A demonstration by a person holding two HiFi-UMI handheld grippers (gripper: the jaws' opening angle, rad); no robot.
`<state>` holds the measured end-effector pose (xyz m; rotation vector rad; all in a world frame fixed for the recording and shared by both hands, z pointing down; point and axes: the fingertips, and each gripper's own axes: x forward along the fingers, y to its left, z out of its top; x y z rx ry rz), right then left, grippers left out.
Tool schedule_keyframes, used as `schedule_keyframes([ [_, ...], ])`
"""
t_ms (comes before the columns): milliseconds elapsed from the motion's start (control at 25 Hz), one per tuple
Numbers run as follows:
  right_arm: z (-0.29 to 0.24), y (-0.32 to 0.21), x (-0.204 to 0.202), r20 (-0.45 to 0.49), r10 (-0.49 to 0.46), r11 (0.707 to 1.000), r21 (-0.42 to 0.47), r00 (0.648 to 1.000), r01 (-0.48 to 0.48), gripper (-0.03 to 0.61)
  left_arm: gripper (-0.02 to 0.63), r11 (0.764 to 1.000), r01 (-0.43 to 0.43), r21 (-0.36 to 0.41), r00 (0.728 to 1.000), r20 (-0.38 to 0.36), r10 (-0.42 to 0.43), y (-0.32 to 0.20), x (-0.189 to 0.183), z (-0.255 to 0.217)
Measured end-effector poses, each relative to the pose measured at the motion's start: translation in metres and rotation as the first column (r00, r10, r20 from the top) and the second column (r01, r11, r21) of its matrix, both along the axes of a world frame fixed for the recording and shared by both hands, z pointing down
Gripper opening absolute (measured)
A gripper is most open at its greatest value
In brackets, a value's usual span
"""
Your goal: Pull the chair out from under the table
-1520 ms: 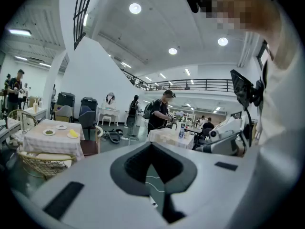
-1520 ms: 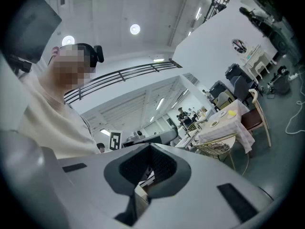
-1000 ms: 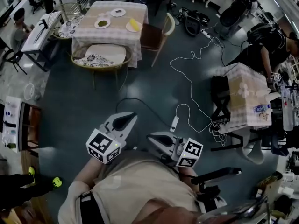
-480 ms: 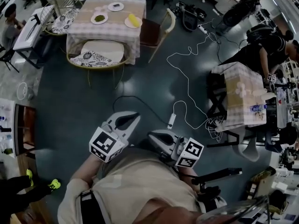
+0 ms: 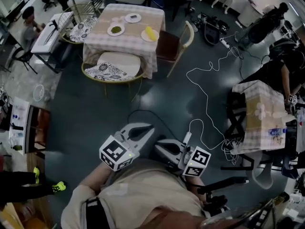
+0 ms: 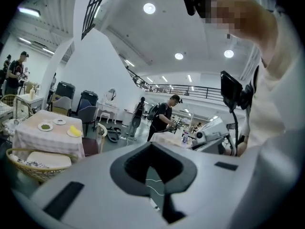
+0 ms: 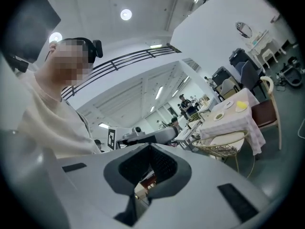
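Note:
A table (image 5: 125, 35) under a checked cloth, set with plates, stands at the far end of the floor. A gold wire-frame chair (image 5: 113, 65) with a white cushion is tucked against its near side. The left gripper view has this chair (image 6: 37, 160) and the table (image 6: 45, 136) at the lower left; in the right gripper view the chair (image 7: 224, 144) and table (image 7: 234, 119) lie to the right. My left gripper (image 5: 144, 129) and right gripper (image 5: 159, 148) are held close to my body, well short of the chair. Both are shut and empty (image 6: 151, 146) (image 7: 150, 147).
A brown-seated chair (image 5: 172, 43) stands at the table's right side and another wire chair (image 5: 80, 28) at its left. A white cable (image 5: 209, 92) and power strip (image 5: 187, 138) lie on the floor. A second clothed table (image 5: 261, 114) is at right. People stand around the edges.
Both grippers have moved forward over the floor toward the table, which now sits lower and nearer in the head view. Their jaws stay shut.

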<state>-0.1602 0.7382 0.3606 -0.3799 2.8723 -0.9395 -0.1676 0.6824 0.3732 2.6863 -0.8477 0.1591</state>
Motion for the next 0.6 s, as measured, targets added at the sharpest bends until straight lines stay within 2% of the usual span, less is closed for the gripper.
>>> schedule_keyframes([
  [160,-0.015,-0.027,0.024,0.050,-0.031,0.999,0.042,0.998,0.029,0.012,0.006,0.998,0.049,-0.033,0.998,0.046,-0.047,-0.028,0.022,-0.006],
  [400,-0.024,-0.065,0.081,0.099,-0.028,0.998,0.056,0.995,0.023,0.012,0.006,0.996,0.092,0.006,0.992,0.087,-0.092,-0.064,0.070,-0.027],
  [600,-0.022,-0.082,0.120,0.111,-0.059,0.996,0.069,0.992,0.051,0.012,0.006,0.992,0.125,0.017,0.982,0.142,-0.126,-0.081,0.109,-0.024],
])
